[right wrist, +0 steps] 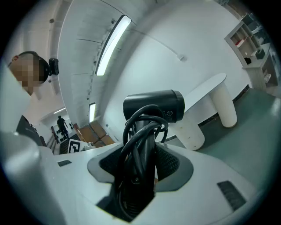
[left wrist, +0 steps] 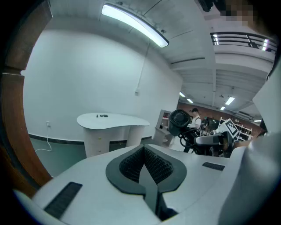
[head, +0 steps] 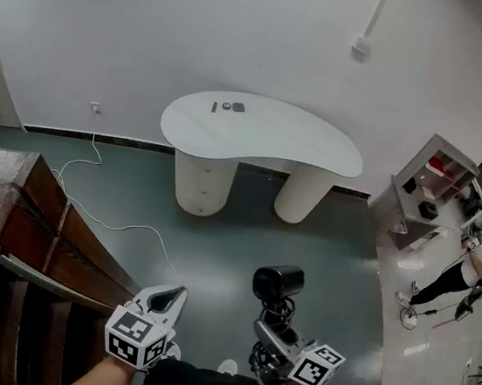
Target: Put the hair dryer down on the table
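In the head view, my left gripper (head: 172,297) sits low at the left with its fingers drawn together. My right gripper (head: 276,328) is low at the right, and the black hair dryer (head: 277,283) stands upright out of it, up in the air over the grey-green floor (head: 243,240). The white kidney-shaped table (head: 261,137) is well ahead of both grippers, with a few small dark items (head: 227,106) near its back edge; I cannot tell what they are. A dark wooden railing (head: 26,216) runs down the left side. A white cable (head: 117,228) trails across the floor from a wall socket (head: 94,107). A white shelf unit (head: 431,190) and a person (head: 469,266) are off to the right.

In the left gripper view, the left gripper (left wrist: 144,165) has its two ribbed pads meeting along one line, with nothing between them. The table (left wrist: 114,119) is ahead at the left, and the hair dryer (left wrist: 179,121) shows at the right beside the right gripper's marker cube (left wrist: 228,127).

In the right gripper view, the right gripper (right wrist: 139,167) has its fingers spread fairly wide and pressed on the hair dryer's handle, which has the black cord (right wrist: 140,132) looped around it. The dryer's barrel (right wrist: 153,105) rises above the pads. The table (right wrist: 206,94) lies beyond it, well apart.
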A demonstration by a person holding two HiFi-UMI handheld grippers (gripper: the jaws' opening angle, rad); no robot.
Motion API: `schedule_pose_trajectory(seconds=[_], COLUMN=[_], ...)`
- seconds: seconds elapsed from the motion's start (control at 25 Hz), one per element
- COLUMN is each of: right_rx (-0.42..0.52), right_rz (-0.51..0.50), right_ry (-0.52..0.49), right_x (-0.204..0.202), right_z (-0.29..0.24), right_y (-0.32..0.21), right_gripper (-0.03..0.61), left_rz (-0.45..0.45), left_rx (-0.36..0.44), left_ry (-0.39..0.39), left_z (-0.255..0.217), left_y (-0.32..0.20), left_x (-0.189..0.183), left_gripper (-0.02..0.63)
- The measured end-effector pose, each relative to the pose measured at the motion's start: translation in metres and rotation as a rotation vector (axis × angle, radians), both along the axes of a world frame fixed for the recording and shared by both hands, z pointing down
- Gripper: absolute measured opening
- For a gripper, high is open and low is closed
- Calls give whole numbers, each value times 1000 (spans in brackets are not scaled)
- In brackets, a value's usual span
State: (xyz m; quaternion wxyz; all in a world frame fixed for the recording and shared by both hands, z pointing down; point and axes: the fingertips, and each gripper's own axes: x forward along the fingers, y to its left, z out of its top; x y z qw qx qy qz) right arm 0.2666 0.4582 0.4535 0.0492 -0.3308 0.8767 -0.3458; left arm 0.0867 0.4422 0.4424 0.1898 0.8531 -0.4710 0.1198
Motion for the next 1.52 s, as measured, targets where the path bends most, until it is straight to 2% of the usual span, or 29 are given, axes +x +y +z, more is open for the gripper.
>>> schedule_pose_trajectory(seconds=[0.4, 0.8, 1.08, 1.52], right_rx=[16, 35, 3, -17], right_rz=[-9, -19, 13, 95], right_ry=[4, -60, -89, -98], right_x=[-9, -26, -49, -87], right_z=[-3, -5, 3, 12], right_y=[-1, 0, -15, -24], right_gripper=[196, 198, 198, 198], left_rz=[7, 4, 54, 129], left_rx=[2, -9, -3, -2], left_ry=[6, 1, -33, -31], left_z=[-1, 9, 16, 23], left_y=[-2, -5, -20, -41], left_x=[-3, -20, -43, -73], left_gripper=[11, 11, 11, 11])
